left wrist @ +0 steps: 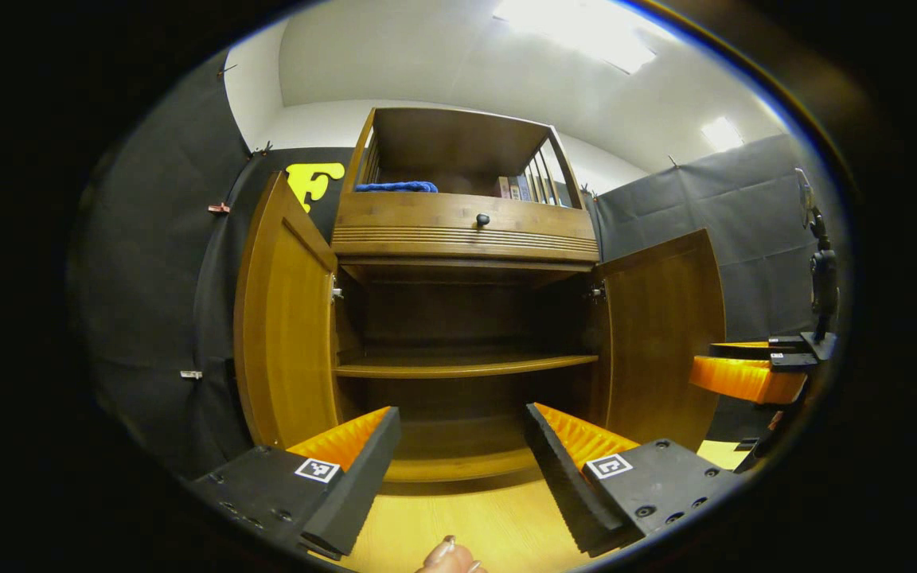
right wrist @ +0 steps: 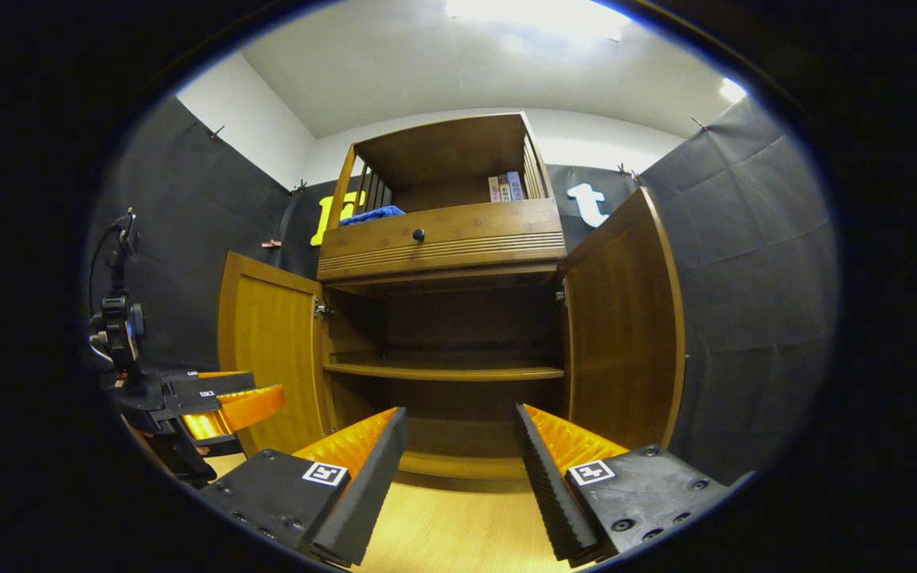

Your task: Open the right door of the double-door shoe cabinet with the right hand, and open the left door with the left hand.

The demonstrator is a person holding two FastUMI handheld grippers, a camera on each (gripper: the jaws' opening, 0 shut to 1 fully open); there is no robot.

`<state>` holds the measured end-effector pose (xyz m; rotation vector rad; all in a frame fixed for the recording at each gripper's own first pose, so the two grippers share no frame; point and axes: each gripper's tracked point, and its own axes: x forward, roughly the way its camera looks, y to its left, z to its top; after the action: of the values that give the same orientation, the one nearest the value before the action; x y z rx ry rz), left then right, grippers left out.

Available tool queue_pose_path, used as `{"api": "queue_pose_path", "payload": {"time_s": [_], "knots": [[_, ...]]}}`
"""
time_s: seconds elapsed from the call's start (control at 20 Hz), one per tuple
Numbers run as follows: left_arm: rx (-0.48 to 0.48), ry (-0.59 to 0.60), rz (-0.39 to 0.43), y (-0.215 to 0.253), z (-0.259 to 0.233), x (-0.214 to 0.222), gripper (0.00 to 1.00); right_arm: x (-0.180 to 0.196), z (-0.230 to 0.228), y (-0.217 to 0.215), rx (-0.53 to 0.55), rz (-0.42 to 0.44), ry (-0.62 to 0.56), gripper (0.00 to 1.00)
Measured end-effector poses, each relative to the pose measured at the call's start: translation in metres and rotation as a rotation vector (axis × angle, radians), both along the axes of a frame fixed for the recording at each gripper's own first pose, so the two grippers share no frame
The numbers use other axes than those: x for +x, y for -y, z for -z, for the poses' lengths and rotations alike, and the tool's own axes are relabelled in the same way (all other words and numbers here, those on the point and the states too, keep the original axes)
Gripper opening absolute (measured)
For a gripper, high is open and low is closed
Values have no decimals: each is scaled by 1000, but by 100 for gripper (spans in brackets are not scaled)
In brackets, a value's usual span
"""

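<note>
Straight ahead of both hand-held grippers stands the tall brown wooden double-door shoe cabinet [left wrist: 458, 239], grain smooth and glossy. Its flat left door [left wrist: 287, 318] and right door [right wrist: 622, 318] both swing outward, upright, long axes vertical, baring a horizontal inner shelf [right wrist: 442, 370]. Above sit a ribbed drawer front with a round dark knob [right wrist: 419, 235] and a folded blue cloth [right wrist: 371, 213]. The left hand-held gripper [left wrist: 462, 446] and right hand-held gripper [right wrist: 458, 446] hold ridged fingers spread apart, gripping nothing, over the pale wooden floor [right wrist: 458, 525].
</note>
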<state>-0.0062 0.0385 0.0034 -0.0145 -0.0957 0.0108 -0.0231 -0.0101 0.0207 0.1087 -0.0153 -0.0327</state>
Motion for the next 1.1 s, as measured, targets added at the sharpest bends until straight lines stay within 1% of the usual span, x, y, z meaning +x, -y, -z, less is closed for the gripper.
{"api": "queue_pose_path", "payload": {"time_s": [0.05,0.1,0.15,0.35,0.65,0.7,0.75,0.8,0.85,1.1], "knots": [[2,-5,-2,0,1,0,100,0,-1,1,0,0,2,85],[3,-6,-9,-1,0,1,96,-1,-2,-1,1,-2,5,84],[2,-3,-16,-3,-1,0,100,-1,-3,-2,0,-7,10,84],[-15,16,-19,-4,-8,-4,100,-2,-5,-5,-16,-18,14,85],[-21,33,-28,-8,-14,-11,100,-6,-10,-5,-2,-17,42,86],[-22,34,-28,-7,-14,-12,96,-6,-12,-6,0,-16,49,85],[-21,36,-30,-7,-14,-13,100,-7,-14,-5,3,-14,56,85],[-19,37,-33,-8,-14,-14,96,-7,-16,-5,6,-12,62,85],[-19,39,-35,-8,-16,-14,100,-8,-17,-4,8,-11,67,85],[-21,43,-36,-8,-17,-17,100,-11,-19,-4,8,-10,73,85]]}}
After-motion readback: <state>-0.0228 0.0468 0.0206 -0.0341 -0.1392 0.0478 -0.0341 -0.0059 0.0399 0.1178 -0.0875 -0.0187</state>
